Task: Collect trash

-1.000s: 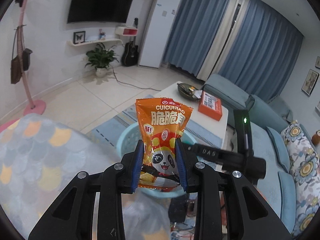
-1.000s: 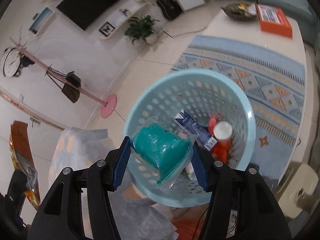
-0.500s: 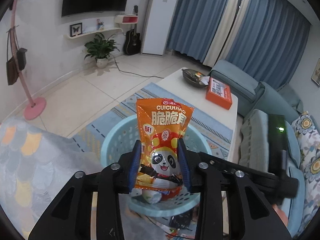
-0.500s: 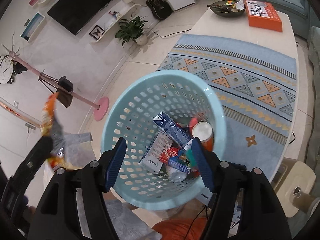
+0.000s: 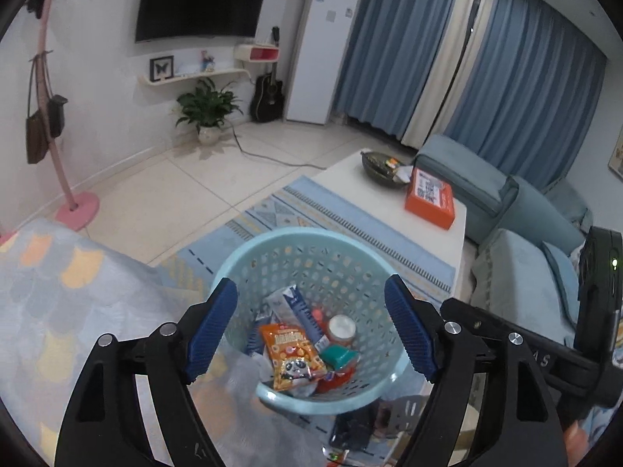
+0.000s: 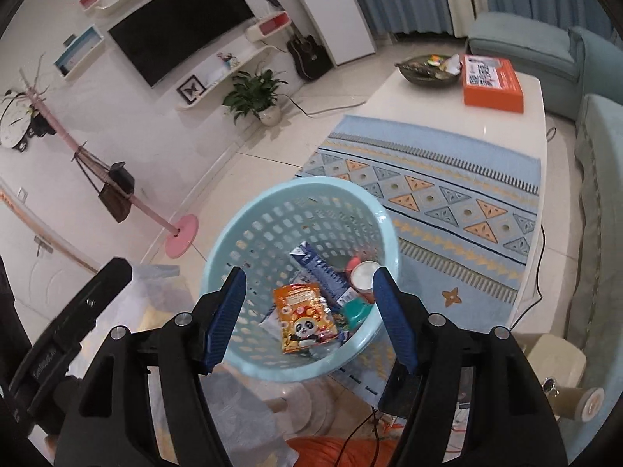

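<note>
Left tongs [image 5: 311,327] opening, right tongs [image 6: 309,313] wide, both empty; below mine, the snack bag [image 5: 292,362] looks light and crinkly, so I'd pinch its edge.

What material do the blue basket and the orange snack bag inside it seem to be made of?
Basket: looks like moulded plastic, pale blue with a smooth, slightly glossy rim; its walls are pierced with regular holes. Snack bag: probably thin plastic film, glossy and printed; it shows crinkles and light glints.
</note>
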